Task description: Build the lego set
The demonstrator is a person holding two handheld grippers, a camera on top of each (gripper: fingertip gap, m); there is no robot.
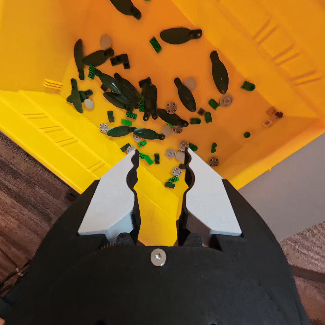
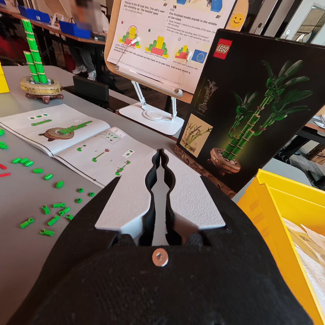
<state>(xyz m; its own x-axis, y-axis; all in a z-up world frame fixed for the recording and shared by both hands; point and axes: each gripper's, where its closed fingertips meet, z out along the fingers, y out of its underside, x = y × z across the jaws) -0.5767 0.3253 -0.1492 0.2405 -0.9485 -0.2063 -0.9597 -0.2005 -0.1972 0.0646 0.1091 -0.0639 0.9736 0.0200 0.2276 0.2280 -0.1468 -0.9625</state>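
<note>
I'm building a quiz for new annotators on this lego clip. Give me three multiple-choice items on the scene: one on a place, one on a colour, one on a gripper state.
1. Where do the dark green leaf pieces lie?
A. On the open booklet
B. Inside the yellow bin
C. On the pot of the model

2. What colour are the loose pieces spread on the grey table left of the right gripper?
A. Mostly bright green
B. Mostly blue
C. Mostly white

3. How does the left gripper stand?
A. Shut on a leaf
B. Shut on nothing
C. Open, holding nothing

Answers:
1 B: the left wrist view shows the leaves scattered on the floor of the yellow bin.
2 A: the small cylinders and connectors there are bright green, with only a couple of red ones at the edge.
3 C: its fingertips are clearly apart above the bin, with nothing between them.
</note>
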